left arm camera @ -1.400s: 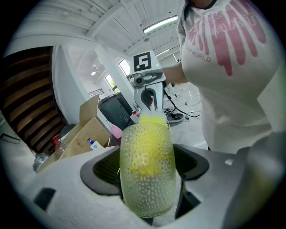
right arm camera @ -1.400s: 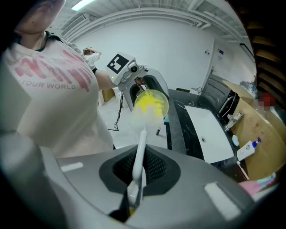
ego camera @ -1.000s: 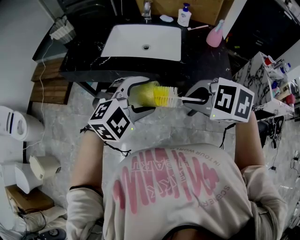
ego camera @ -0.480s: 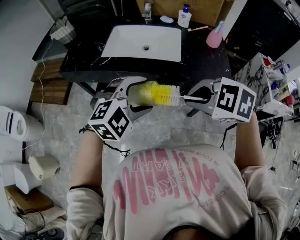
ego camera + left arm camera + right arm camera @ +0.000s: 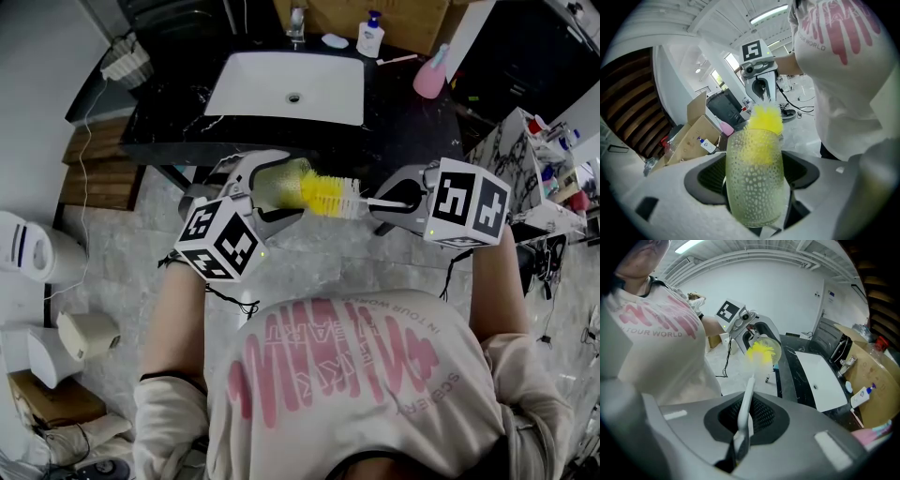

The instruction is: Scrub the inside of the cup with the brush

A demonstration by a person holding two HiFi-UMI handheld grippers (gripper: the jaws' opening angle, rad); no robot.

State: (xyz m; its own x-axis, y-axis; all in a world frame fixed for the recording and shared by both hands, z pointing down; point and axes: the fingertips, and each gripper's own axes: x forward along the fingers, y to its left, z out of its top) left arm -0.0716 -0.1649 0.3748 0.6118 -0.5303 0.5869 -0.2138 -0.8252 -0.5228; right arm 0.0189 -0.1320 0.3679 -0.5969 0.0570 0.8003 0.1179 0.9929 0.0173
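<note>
A clear dimpled cup lies sideways in my left gripper, which is shut on it; in the left gripper view the cup fills the space between the jaws, mouth pointing away. A brush with yellow bristles and a white handle is held by my right gripper, shut on the handle. Part of the bristle head sits at the cup's mouth, partly inside and partly sticking out. From the right gripper view the bristles meet the cup's rim.
A black counter with a white sink stands just beyond the grippers, with a soap bottle and a pink bottle on it. Grey tiled floor lies below. White appliances stand at the left.
The brush head has slid a little out of the cup toward the right after being pushed deeper half a second ago. Both grippers keep their holds.
</note>
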